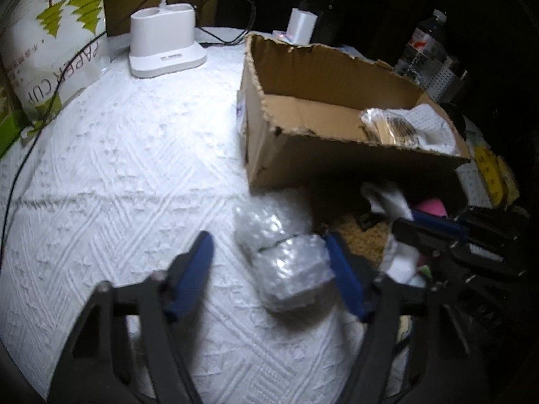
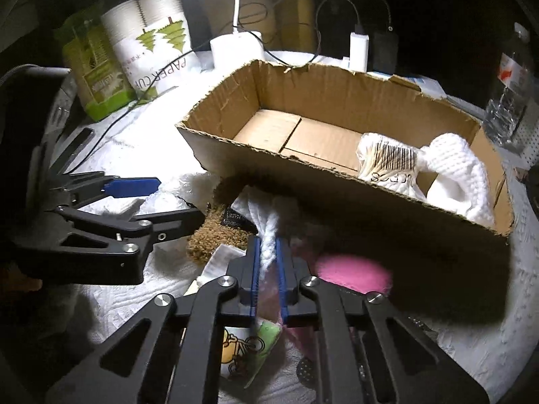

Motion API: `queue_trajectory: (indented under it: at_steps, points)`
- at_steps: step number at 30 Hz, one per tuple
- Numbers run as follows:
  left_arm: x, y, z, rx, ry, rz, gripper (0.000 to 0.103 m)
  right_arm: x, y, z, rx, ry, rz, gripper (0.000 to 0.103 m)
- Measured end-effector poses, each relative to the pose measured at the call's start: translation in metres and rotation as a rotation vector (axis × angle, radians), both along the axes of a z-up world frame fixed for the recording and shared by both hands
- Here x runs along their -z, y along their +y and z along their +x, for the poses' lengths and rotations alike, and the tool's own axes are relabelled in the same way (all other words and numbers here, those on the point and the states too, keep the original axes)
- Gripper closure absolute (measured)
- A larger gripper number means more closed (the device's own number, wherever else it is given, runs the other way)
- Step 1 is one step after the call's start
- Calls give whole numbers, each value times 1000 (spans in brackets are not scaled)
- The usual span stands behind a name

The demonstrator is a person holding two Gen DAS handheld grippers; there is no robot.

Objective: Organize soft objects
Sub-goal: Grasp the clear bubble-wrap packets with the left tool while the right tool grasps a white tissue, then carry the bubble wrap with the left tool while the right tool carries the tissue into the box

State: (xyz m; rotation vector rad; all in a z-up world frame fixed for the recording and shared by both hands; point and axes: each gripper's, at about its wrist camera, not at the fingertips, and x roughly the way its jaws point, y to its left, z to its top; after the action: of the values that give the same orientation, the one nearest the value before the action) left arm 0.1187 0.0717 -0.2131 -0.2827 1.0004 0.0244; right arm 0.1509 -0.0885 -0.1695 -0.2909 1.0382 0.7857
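A torn cardboard box [image 1: 337, 158] [image 2: 337, 202] stands on the white textured cloth and holds a plastic-wrapped packet [image 2: 387, 161] and a white knit cloth [image 2: 454, 175]. My left gripper [image 1: 269, 242] is open, its jaws on either side of a bubble-wrap bundle [image 1: 289, 262] lying on the cloth. My right gripper [image 2: 268, 245] is shut on a white cloth [image 2: 269, 235] in front of the box; it also shows in the left wrist view [image 1: 421, 229]. A brown fuzzy piece [image 2: 215, 235], a pink soft object [image 2: 350, 269] and printed pouches [image 2: 249, 346] lie around it.
A white charging stand [image 1: 165, 40], a paper-cup sleeve [image 1: 57, 43] and a green packet [image 2: 97, 67] stand at the back left. Black cables run across the cloth. Chargers [image 2: 358, 47] and a water bottle [image 1: 424, 47] stand behind the box.
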Motion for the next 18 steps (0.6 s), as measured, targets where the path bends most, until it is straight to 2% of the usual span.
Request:
queue_trajectory:
  at_steps: [1, 2, 5, 18]
  points:
    - [0, 0, -1, 9, 1, -11, 48, -2, -2, 0, 2, -5, 3, 95]
    - [0, -1, -1, 15, 0, -13, 51, -5, -5, 0, 7, -10, 9, 95]
    - [-2, -5, -3, 31, -13, -7, 57, -15, -12, -2, 20, -24, 29, 95]
    - [-26, -11, -20, 40, -84, -3, 61, -50, -35, -11, 53, -96, 69, 95]
